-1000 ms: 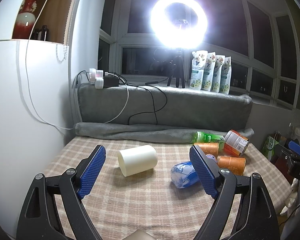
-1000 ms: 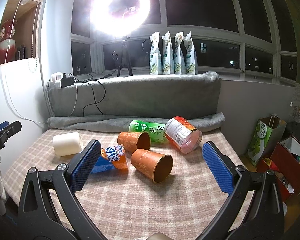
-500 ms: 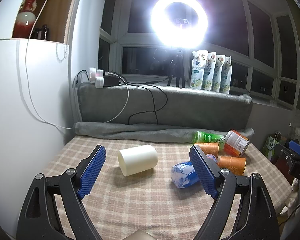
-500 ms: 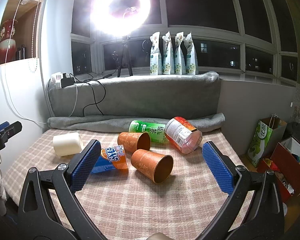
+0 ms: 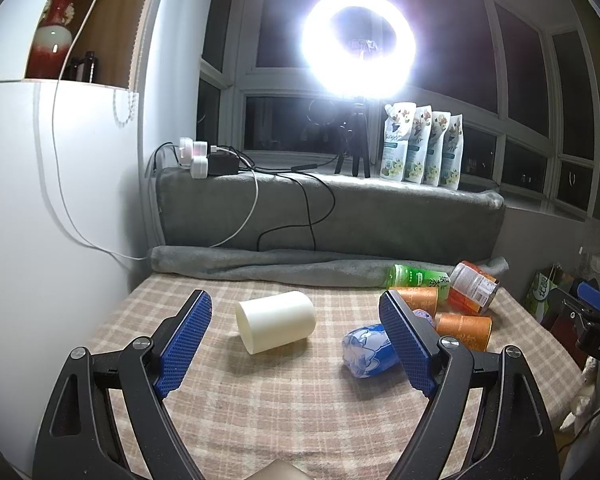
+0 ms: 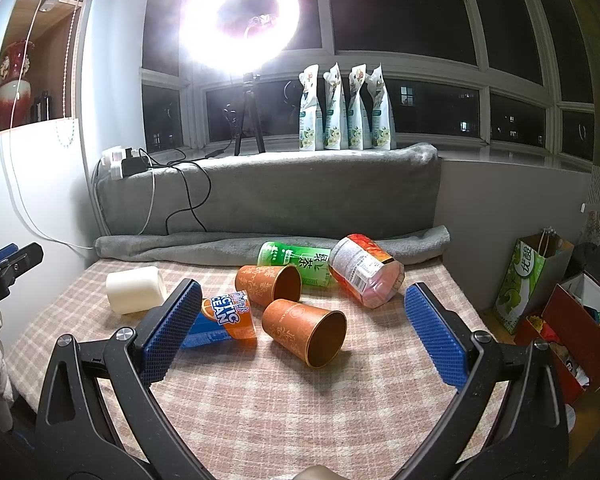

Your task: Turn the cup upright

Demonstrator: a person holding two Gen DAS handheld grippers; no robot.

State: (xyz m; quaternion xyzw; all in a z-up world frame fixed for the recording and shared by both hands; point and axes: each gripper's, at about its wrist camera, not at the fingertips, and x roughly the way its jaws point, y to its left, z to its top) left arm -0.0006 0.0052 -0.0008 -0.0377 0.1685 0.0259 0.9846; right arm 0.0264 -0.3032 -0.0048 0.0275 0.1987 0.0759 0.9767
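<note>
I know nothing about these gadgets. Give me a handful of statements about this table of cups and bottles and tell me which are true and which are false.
1. The cream cup lies on its side on the checked cloth. True.
2. The left tool is clamped on the cream cup. False: its jaws stand wide apart, short of the cup and touching nothing.
3. Both orange cups, the nearer one and the farther one, lie tipped over. True.
4. The green bottle stands upright. False: it lies flat by the grey blanket roll.
5. The right tool is open and holds nothing. True.
</note>
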